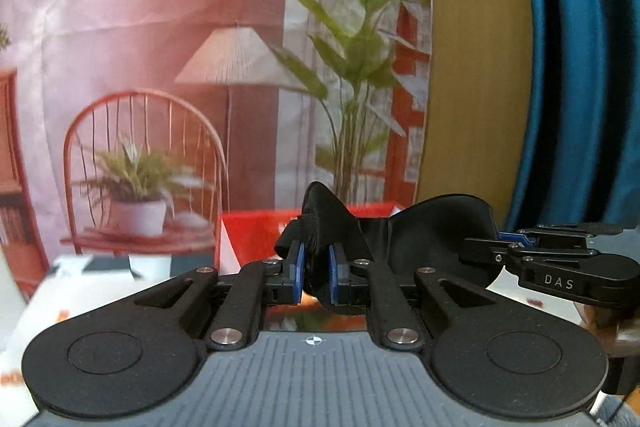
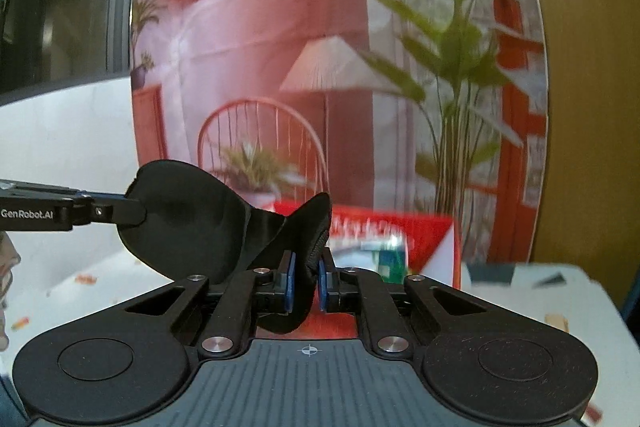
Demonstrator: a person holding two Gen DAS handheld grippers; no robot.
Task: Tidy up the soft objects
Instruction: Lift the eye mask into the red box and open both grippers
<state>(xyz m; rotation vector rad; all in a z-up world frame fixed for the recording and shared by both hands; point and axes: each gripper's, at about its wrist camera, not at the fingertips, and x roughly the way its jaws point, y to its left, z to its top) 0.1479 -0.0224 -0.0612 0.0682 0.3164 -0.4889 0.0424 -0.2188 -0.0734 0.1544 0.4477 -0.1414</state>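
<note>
Pinching one end of the black eye mask [image 1: 420,235], the left gripper [image 1: 316,273] is closed on it at lower centre. The right gripper [image 1: 516,241], at lower right, clamps the other end, so the mask hangs between them above the table [image 2: 520,291], before the red box [image 2: 420,231]. Pulling apart could slip the fabric from either grip.

1. A sleep mask [image 1: 404,239] hangs between the left gripper [image 1: 316,273] and right gripper [image 2: 307,283].
2. A box [image 2: 404,235] sits behind it on the table [image 2: 520,291].
3. A printed backdrop [image 1: 180,67] stands behind the box.
</note>
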